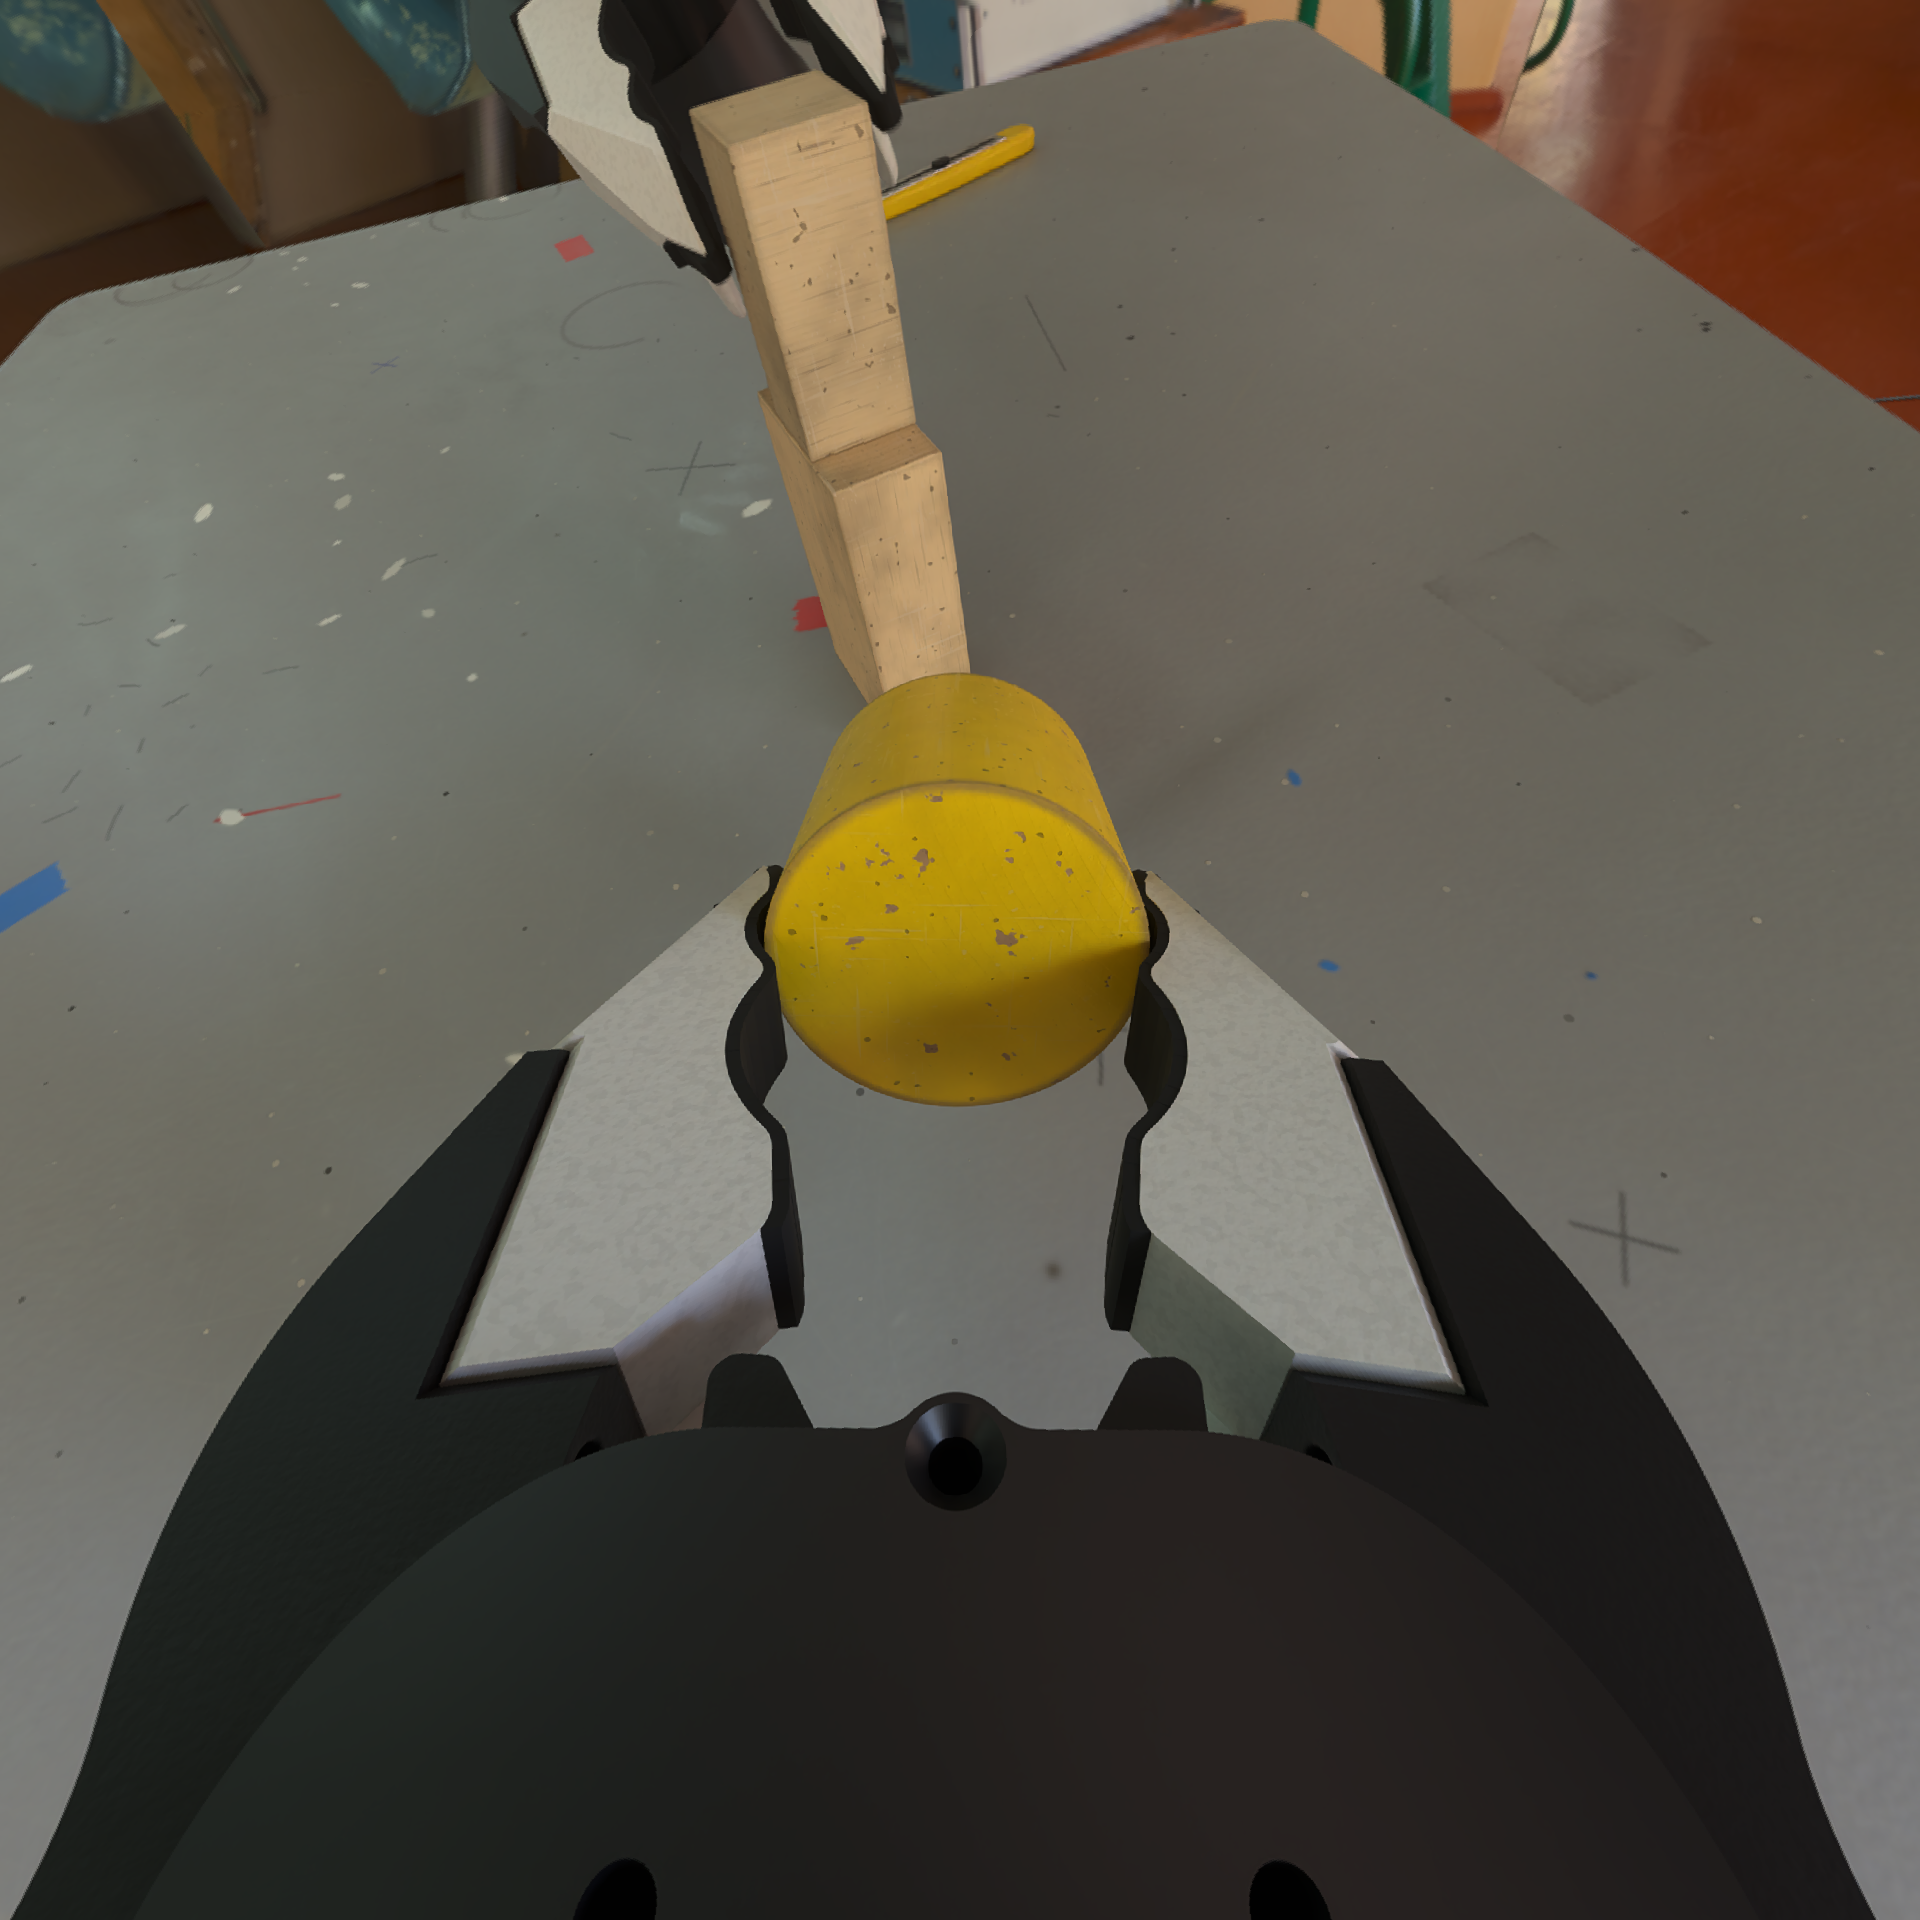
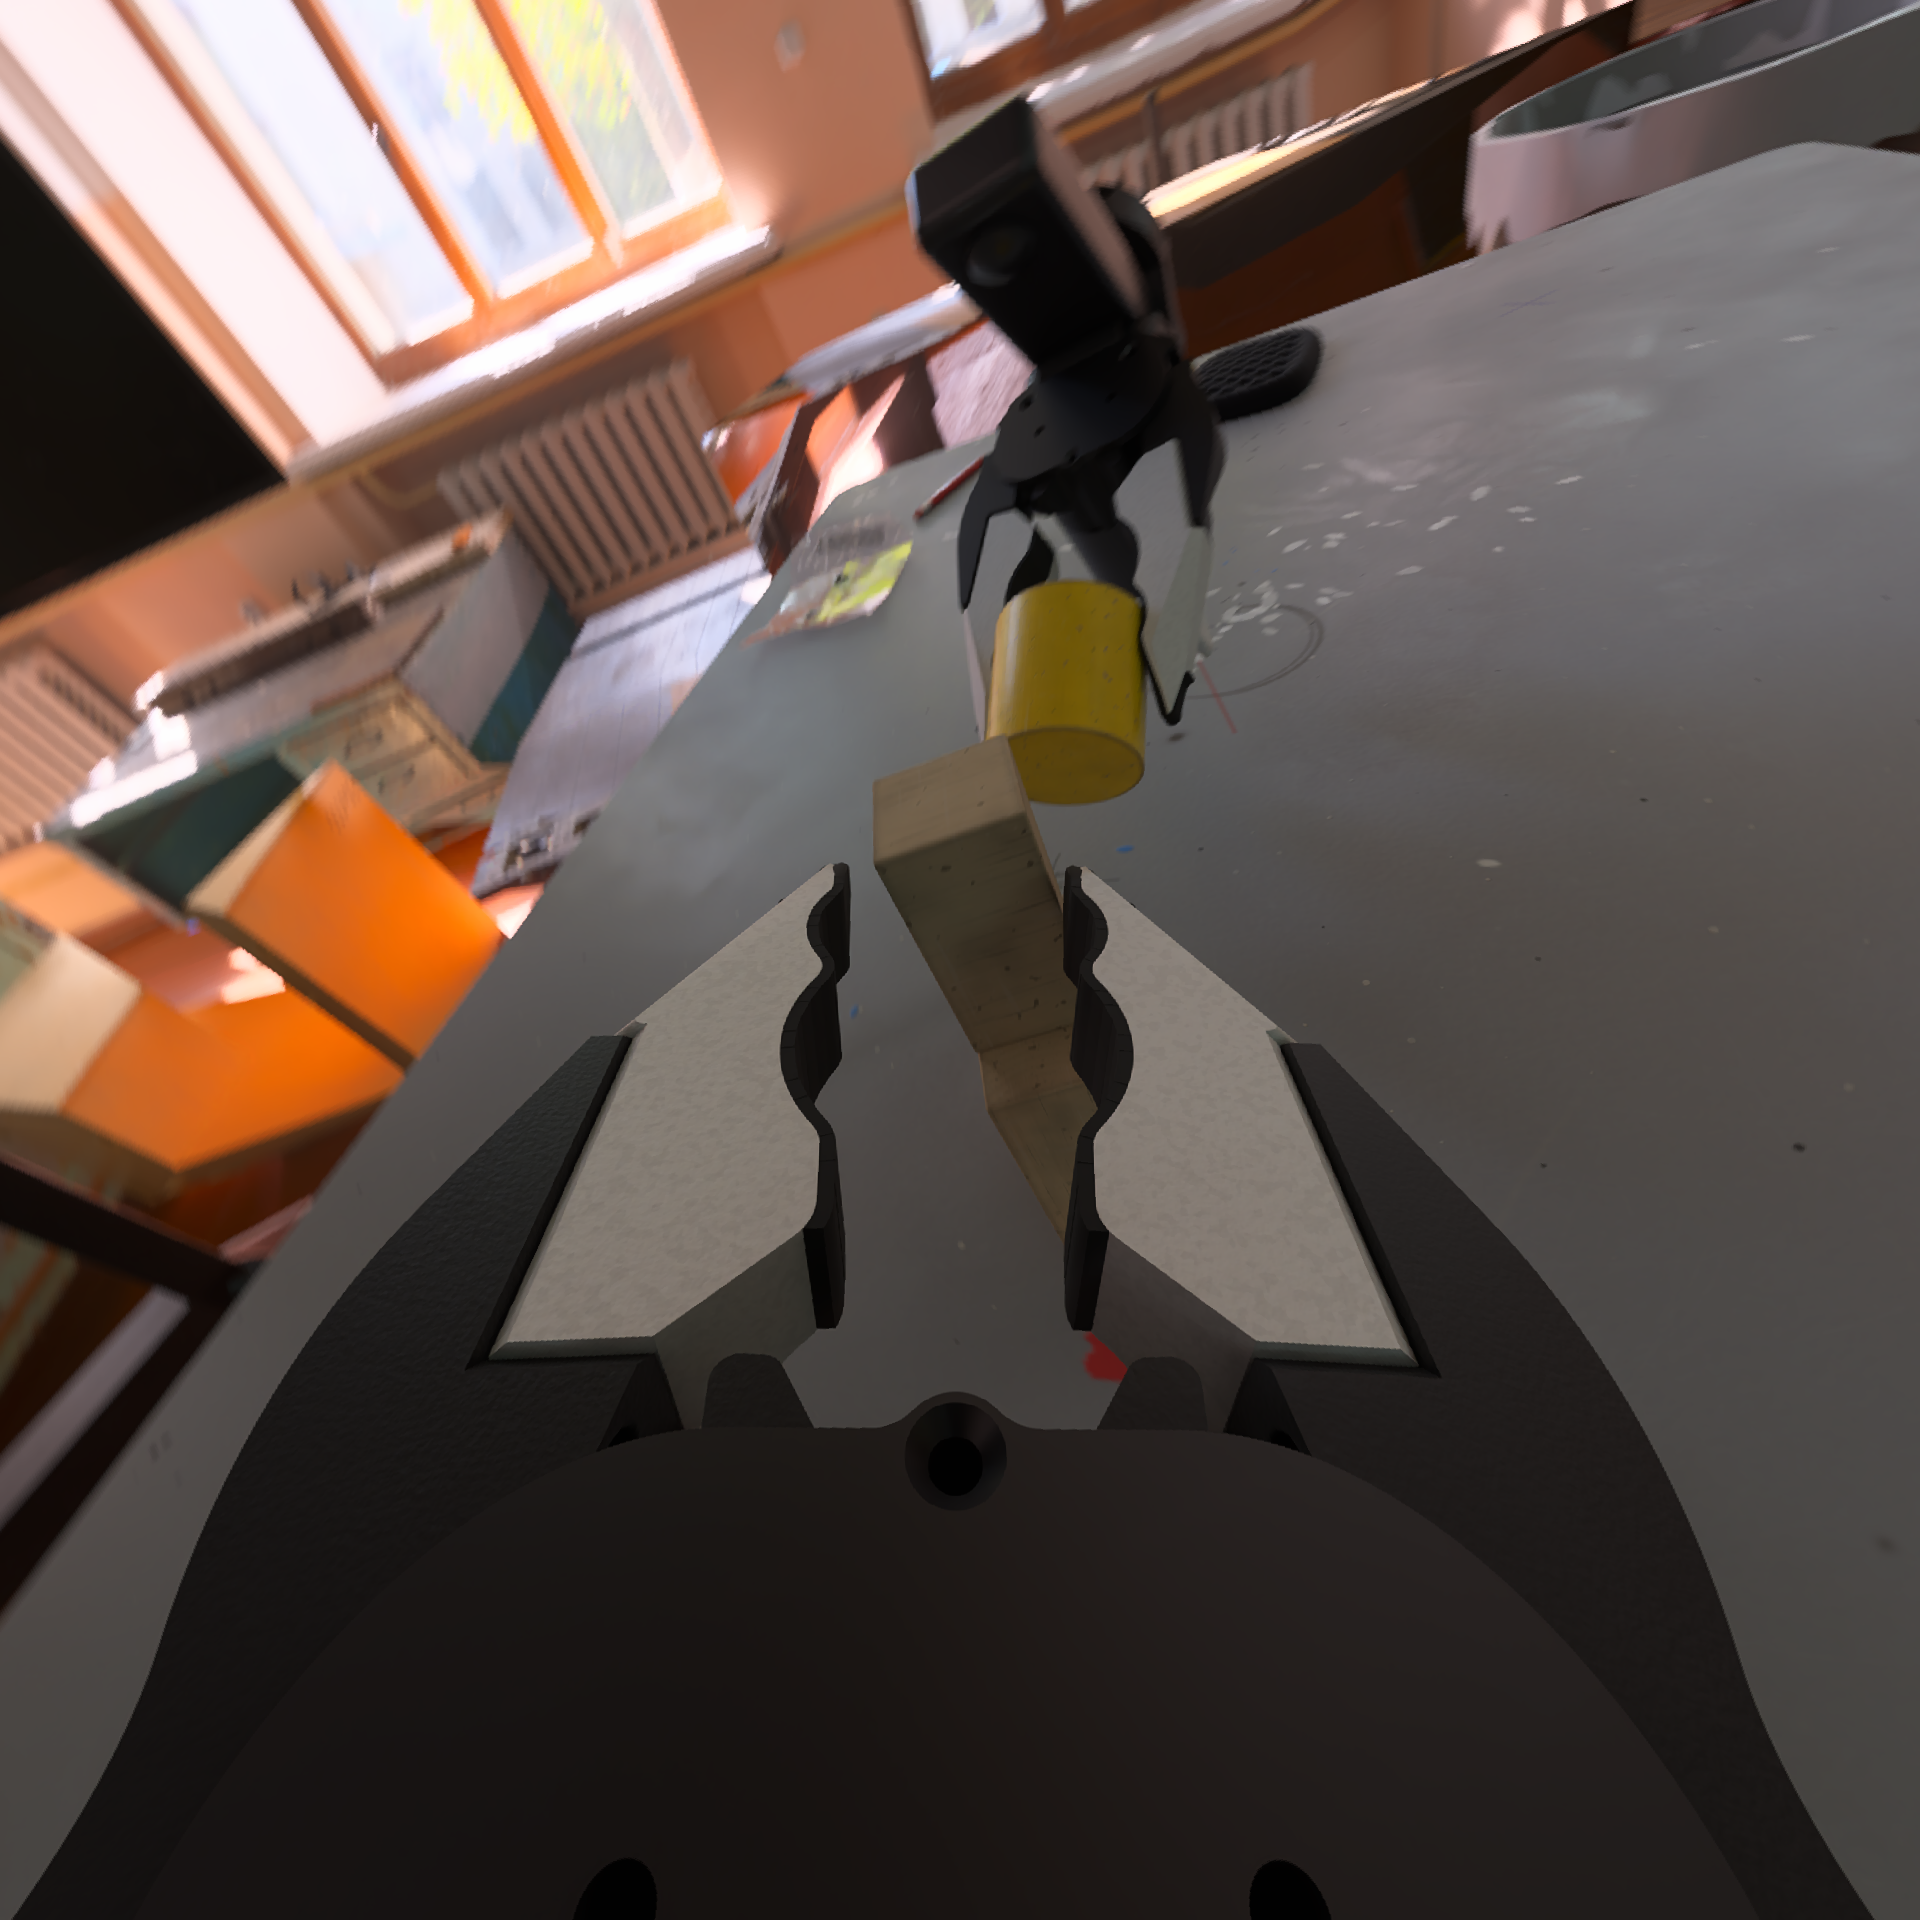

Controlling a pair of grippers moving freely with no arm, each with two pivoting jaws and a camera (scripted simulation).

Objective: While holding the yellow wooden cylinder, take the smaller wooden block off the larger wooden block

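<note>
My left gripper is shut on the yellow wooden cylinder, whose flat end faces the camera. Just beyond it, two pale wooden blocks stand stacked on the grey table. The upper block sits offset on the lower block, whose base the cylinder hides. My right gripper is open and comes down over the stack. The upper block lies between its fingers, against the right finger and apart from the left one. The lower block shows beneath. The left gripper holds the cylinder beyond.
A yellow utility knife lies on the table behind the stack. A black mesh object and some papers lie farther off. The table's edge runs along the left in the right wrist view, with orange furniture below.
</note>
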